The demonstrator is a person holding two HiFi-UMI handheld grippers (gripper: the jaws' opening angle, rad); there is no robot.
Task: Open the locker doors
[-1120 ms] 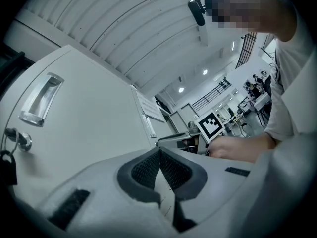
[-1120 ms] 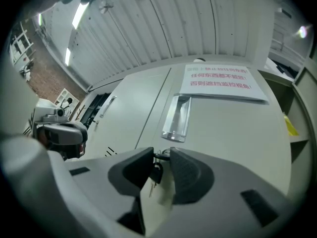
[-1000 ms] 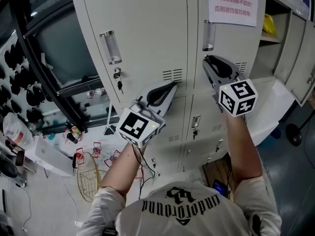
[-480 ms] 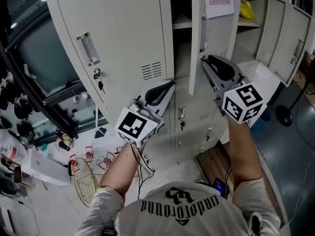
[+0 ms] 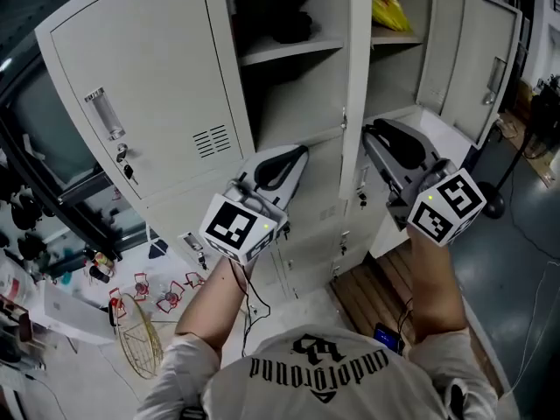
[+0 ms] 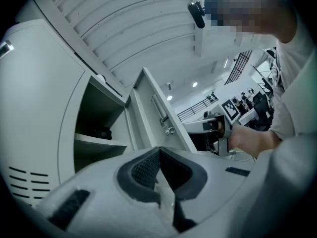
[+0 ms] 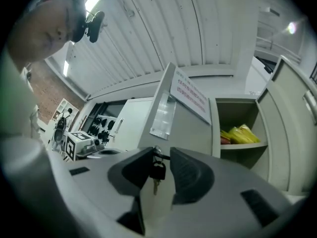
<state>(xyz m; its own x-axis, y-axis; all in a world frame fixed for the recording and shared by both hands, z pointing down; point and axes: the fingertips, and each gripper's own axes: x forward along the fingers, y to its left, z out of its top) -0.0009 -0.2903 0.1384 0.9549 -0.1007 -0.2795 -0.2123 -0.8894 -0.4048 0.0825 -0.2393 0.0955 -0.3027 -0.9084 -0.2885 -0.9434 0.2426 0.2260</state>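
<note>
Two locker doors stand open. The left hand-held gripper point(image 5: 302, 152) clamps the edge of the left door point(image 5: 140, 103). The right hand-held gripper point(image 7: 161, 158) grips the right door point(image 7: 190, 128), jaws just eased wider. Only the right gripper view shows the key point(image 7: 157, 172) hanging between them.

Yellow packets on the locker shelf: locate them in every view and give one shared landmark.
Head view: yellow crumpled packets at the top, right of centre, on the right compartment's shelf.
Left gripper view: not in it.
Right gripper view: right of centre, on that shelf.
Shared landmark: the open grey metal middle door, edge-on in the head view.
</note>
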